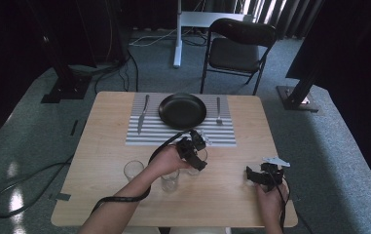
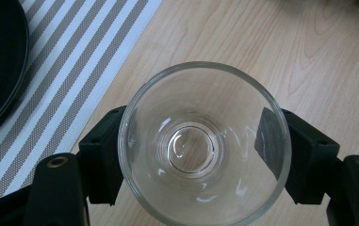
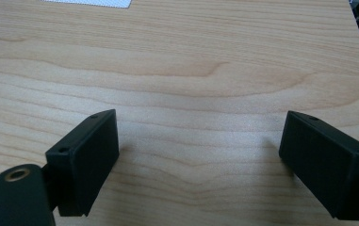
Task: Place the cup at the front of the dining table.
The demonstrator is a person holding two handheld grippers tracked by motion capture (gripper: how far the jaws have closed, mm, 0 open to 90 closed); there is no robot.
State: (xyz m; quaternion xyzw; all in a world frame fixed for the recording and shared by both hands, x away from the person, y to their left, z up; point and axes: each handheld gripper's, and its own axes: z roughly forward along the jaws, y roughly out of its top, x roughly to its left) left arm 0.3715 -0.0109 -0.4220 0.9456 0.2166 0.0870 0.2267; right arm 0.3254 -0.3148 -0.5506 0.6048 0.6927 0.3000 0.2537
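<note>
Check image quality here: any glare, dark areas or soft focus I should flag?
High view: surroundings are dark and bright patches glare on the floor at left, though the table is evenly lit. Left gripper view: the glass between the jaws is sharp with small highlights. Right gripper view: wood grain is crisp, with soft shadows beside the jaws.

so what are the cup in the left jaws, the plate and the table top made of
Cup: clear glass by its look, since the wood grain shows through its base and its rim glints.
Plate: black with a dull sheen; could be glazed ceramic or coated metal, hard to tell.
Table top: pale wood or wood-look laminate, smooth, with visible grain lines.
</note>
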